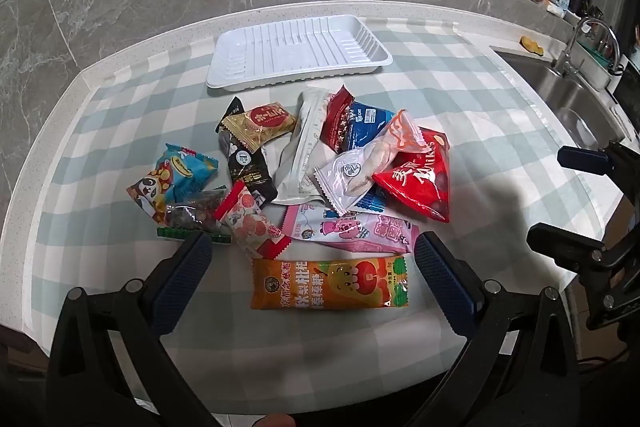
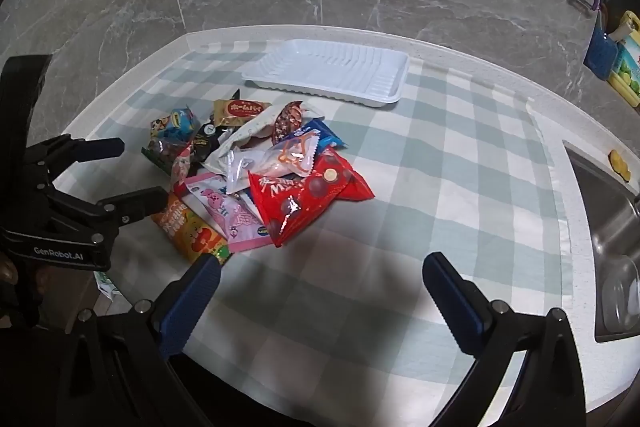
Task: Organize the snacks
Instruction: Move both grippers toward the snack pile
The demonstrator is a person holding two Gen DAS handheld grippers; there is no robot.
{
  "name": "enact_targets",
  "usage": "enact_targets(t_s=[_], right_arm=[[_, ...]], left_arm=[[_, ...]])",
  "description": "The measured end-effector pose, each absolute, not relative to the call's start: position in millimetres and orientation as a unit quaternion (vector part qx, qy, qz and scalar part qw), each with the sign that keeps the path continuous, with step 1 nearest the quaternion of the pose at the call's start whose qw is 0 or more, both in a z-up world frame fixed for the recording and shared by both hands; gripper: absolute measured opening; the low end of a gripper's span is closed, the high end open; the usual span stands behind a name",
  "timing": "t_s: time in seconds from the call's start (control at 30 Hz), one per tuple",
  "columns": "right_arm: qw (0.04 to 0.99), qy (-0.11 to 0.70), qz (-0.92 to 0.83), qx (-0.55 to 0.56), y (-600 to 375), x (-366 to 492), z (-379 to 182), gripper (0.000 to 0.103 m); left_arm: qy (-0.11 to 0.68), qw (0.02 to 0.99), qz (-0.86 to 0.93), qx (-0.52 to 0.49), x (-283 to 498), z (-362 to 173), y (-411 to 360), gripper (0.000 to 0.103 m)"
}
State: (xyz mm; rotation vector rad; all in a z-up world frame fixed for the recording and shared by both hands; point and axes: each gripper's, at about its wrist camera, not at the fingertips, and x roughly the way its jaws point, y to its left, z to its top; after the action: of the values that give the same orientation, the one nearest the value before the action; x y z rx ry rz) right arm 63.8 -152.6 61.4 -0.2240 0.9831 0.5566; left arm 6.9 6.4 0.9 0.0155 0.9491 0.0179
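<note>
While a checked cloth [image 1: 460,115] is covering the white counter [image 2: 576,211], a steel sink [image 1: 568,95] is sitting at its right side, with a tap [image 1: 576,43] behind it. Near the far edge of the cloth a white tray [image 1: 298,53] is lying flat, and nothing is lying in it. Just in front of the tray, the snacks [image 1: 304,171] are lying in a loose heap, many of them overlapping. A red bag [image 2: 308,191] is resting on the right side of the heap, a pink packet [image 1: 356,231] is lying partly under other packets at the near side, and an orange packet [image 1: 328,283] is lying flat on the cloth, nearest to the person. A gold packet [image 1: 260,123] is sitting at the far left of the heap, close to the tray.

The left gripper [image 1: 312,279] is hanging over the near edge of the heap with its fingers spread wide, on both sides of the orange packet and not pinching it. The right gripper [image 2: 320,299] is hanging over bare cloth to the right of the heap, its fingers also spread wide and holding nothing.
</note>
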Motion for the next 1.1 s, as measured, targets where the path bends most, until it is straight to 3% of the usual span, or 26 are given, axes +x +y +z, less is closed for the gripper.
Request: enact_targets(t_s=[1.1], right_arm=[[0.819, 0.501, 0.28, -0.017, -155, 73, 57, 0.103]], left_arm=[[0.453, 0.891, 0.021, 0.003, 4, 4, 26, 0.103]])
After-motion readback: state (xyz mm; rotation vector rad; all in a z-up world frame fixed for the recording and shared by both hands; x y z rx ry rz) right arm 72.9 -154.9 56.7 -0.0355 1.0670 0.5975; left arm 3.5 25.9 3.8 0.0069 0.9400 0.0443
